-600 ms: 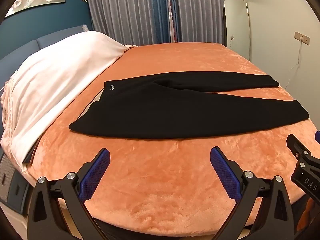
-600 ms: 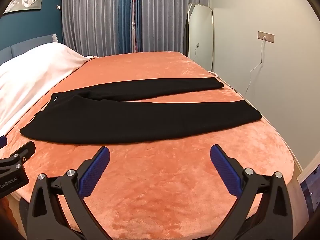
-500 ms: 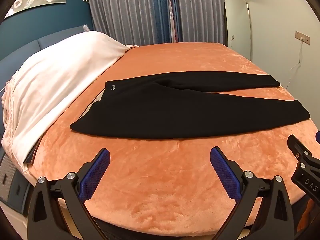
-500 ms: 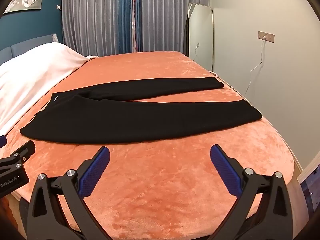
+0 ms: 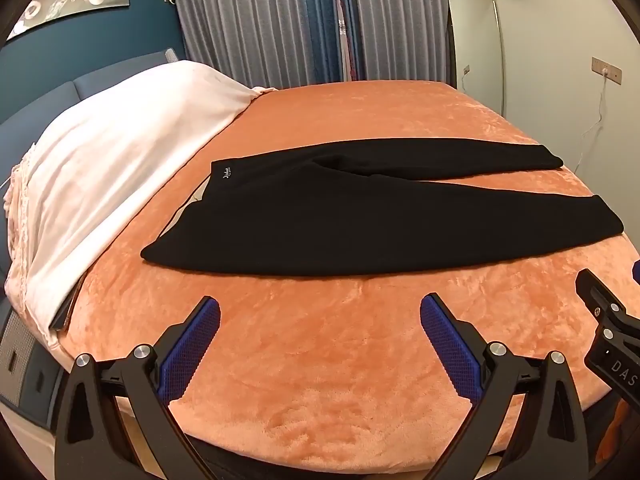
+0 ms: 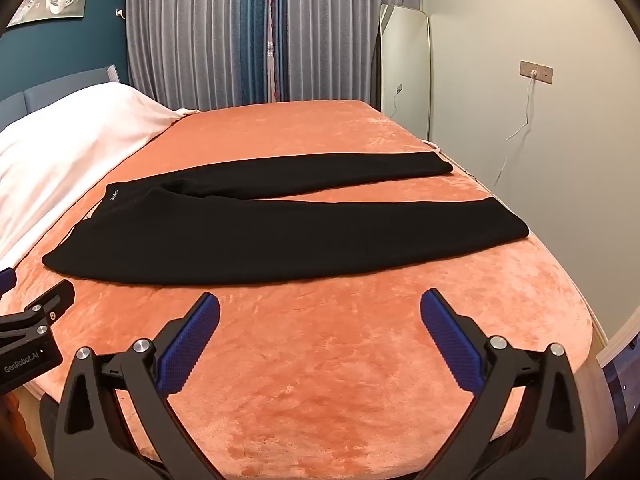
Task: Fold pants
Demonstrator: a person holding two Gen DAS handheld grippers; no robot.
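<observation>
Flat, black pants lengthwise across orange bed, waistband left, legs right

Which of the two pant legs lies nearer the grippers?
The wider-looking leg, whose cuff ends near the bed's right edge, lies nearer. The other leg angles away toward the curtains, beyond it.

In the right wrist view, the body of the left claw at the lower left edge carries white lettering "GenRobot.AI". In the left wrist view, the right claw shows white letters "DAS", cut off at the frame edge. The black pants bear a small white waistband logo, too small to read.
</observation>
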